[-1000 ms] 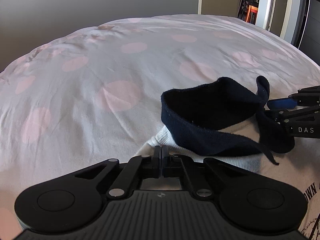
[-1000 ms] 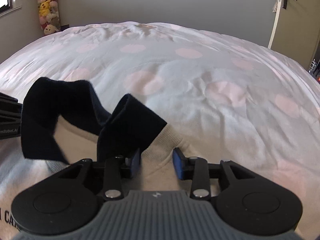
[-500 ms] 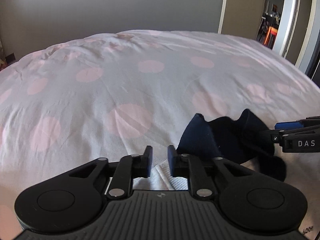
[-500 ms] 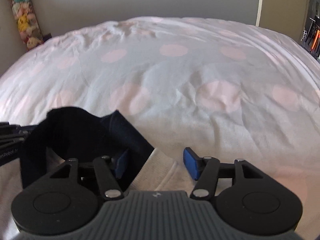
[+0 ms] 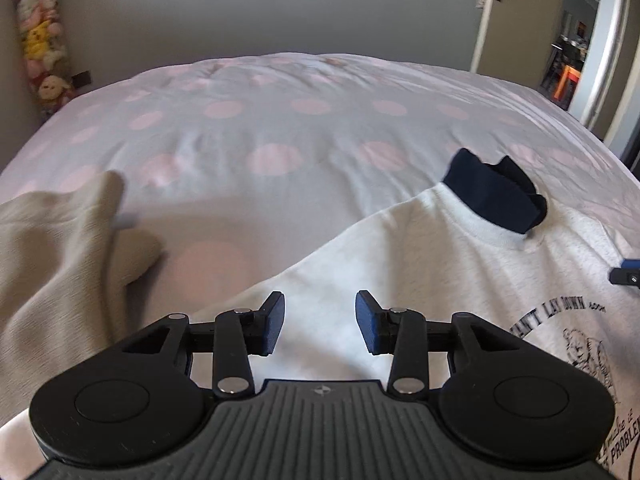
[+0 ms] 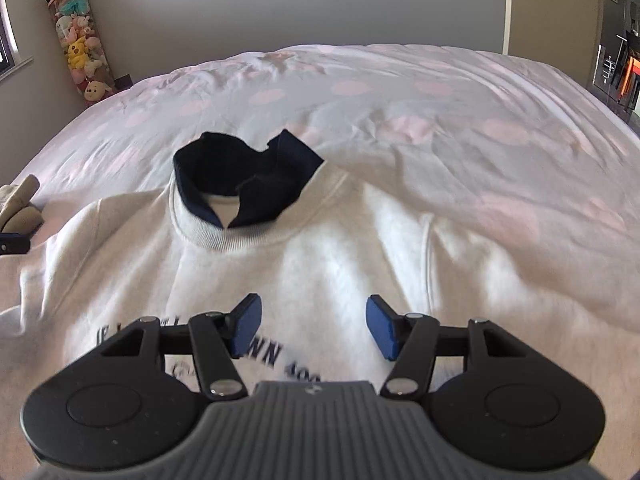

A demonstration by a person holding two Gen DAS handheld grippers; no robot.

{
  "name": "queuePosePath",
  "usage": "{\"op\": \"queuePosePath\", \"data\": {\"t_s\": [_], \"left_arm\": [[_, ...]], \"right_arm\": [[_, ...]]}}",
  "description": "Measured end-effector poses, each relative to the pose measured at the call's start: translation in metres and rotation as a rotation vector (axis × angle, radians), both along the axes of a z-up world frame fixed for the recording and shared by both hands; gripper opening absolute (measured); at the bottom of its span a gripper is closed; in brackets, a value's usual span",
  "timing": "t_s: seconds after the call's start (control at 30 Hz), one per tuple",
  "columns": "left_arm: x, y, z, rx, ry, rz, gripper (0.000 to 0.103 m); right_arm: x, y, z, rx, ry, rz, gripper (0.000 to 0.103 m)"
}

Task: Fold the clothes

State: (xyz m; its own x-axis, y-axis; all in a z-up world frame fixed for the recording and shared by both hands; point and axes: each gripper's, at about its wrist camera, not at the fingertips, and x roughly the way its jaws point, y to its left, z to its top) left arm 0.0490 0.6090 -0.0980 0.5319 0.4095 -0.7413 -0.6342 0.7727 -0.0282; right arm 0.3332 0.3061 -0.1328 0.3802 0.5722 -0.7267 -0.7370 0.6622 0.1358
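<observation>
The white sweatshirt lies spread front-up on the near part of the bed, its navy collar standing rumpled; no fold shows, so the folding looks ahead. Left gripper and right gripper hover above, released and empty. A beige garment sits left.

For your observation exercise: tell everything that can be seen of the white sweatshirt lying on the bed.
The white sweatshirt lies front up, spread on the dotted bedspread. It looks like soft fleece, with a ribbed round neckband and dark printed lettering and a drawing across the chest. A navy collar stands up crumpled out of the neck. Both sets of jaws are open above it, gripping nothing.
</observation>
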Motion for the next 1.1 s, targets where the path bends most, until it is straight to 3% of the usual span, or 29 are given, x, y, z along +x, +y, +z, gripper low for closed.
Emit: {"op": "queuePosePath", "data": {"t_s": [0.3,0.37,0.43,0.63,0.83,0.9,1.0,1.07,1.1], "left_arm": [[-0.187,0.013,0.041,0.03,-0.013,0.297,0.045],[-0.226,0.019,0.043,0.016,-0.023,0.361,0.053],[-0.255,0.028,0.031,-0.018,-0.04,0.409,0.058],[-0.332,0.056,-0.014,-0.131,-0.093,0.536,0.058],[-0.347,0.081,-0.059,-0.196,-0.201,0.518,0.058],[-0.345,0.084,-0.066,-0.176,-0.234,0.482,0.058],[-0.345,0.085,-0.069,-0.135,-0.259,0.433,0.044],[-0.347,0.085,-0.066,-0.131,-0.28,0.403,0.023],[-0.349,0.084,-0.061,-0.126,-0.289,0.388,0.018]], "right_arm": [[-0.119,-0.067,-0.008,-0.008,0.117,-0.077,0.065],[-0.141,-0.071,-0.006,-0.016,0.114,-0.077,0.066],[-0.162,-0.072,-0.004,-0.029,0.106,-0.074,0.066],[-0.209,-0.076,0.014,-0.038,0.095,-0.093,0.066],[-0.244,-0.081,0.035,-0.119,0.013,-0.112,0.067],[-0.25,-0.09,0.041,-0.145,-0.019,-0.148,0.067],[-0.252,-0.105,0.048,-0.174,-0.051,-0.244,0.068],[-0.25,-0.114,0.049,-0.166,-0.037,-0.315,0.068],[-0.249,-0.117,0.047,-0.157,-0.018,-0.341,0.068]]}}
